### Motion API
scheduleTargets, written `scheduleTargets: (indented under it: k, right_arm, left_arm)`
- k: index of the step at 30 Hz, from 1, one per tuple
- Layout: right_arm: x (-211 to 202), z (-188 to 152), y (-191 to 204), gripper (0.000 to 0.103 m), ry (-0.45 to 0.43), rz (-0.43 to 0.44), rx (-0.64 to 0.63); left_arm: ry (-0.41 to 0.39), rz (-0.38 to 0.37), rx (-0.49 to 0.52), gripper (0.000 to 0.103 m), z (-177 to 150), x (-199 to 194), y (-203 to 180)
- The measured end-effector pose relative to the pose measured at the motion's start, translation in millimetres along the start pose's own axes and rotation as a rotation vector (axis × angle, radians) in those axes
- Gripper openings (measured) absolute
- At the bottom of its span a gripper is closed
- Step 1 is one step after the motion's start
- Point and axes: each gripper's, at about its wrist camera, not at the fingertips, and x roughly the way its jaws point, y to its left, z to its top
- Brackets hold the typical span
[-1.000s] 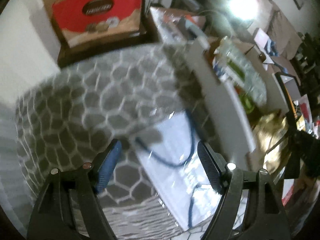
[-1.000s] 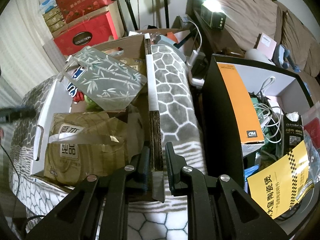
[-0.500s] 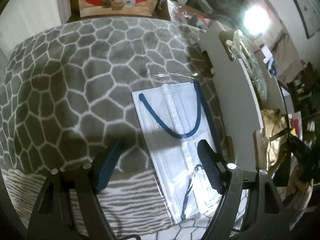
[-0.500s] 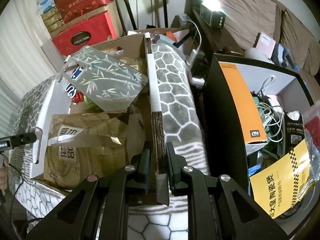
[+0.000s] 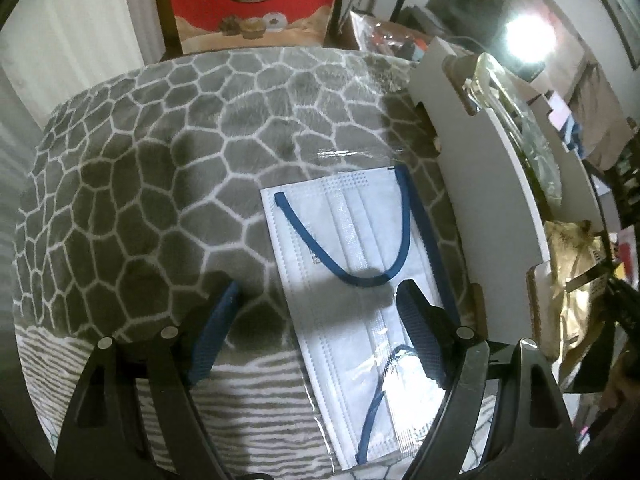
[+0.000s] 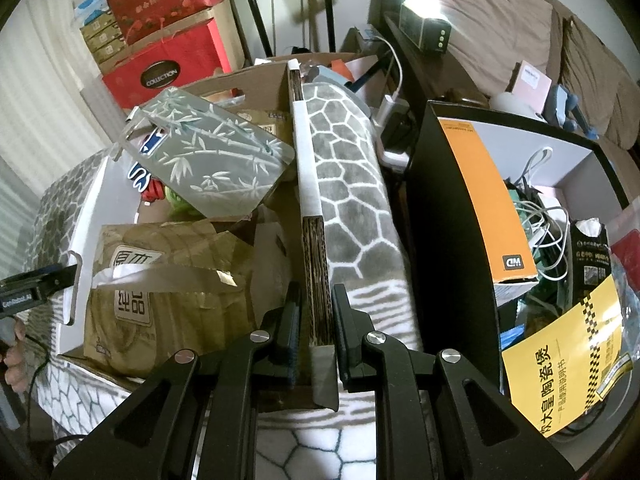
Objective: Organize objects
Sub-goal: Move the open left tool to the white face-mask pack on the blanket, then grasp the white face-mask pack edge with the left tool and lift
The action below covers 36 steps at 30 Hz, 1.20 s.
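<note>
1. Your left gripper has swung off the red gift box and settled low over the grey honeycomb blanket; the blur is gone.
2. Its jaws stand wide apart, gripping nothing.
3. Between those jaws lies the wrapped face mask, flat on the blanket, its blue loop just ahead of the right-hand jaw.
4. Beyond that jaw runs the white side of the cardboard box.
5. Your right gripper has barely shifted: jaws pinched on the cardboard box's corrugated wall, bags packed inside to their left.
</note>
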Motion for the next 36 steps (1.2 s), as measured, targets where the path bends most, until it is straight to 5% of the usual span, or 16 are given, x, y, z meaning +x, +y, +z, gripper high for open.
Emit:
scheduleTargets:
  k: [5,7,13,21,29,34,36]
  right_arm:
    - [0,-1,-1,0.016,0.001,-0.005,-0.004]
    - [1,-1,-1,0.016,0.002,-0.004,-0.002]
    - [0,0,-1,0.016,0.001,-0.005,-0.002]
    - [0,-1,-1,0.016,0.002,-0.005,-0.002]
    - [0,0,-2,0.016,0.002,-0.003,-0.002]
    - [0,0,-1,0.016,0.000,-0.004,-0.001]
    - [0,-1,-2,0.016,0.000,-0.002,0.000]
  left_arm:
    - [-0.036,0.011,0.035,0.045,-3,-5,-8]
    - [-0.036,-0.025,0.026,0.017,-2,-5,-5]
    - [-0.036,-0.140,-0.074,0.005,5,-8,19]
    - [-0.064,-0.303,-0.121,0.002,10,-31,31]
    - [-0.028,-0.331,-0.106,0.010,9,-21,25]
    - [0.007,-0.332,-0.122,0.035,2,-16,26]
    - [0.017,-0.342,-0.132,0.037,0,-15,28]
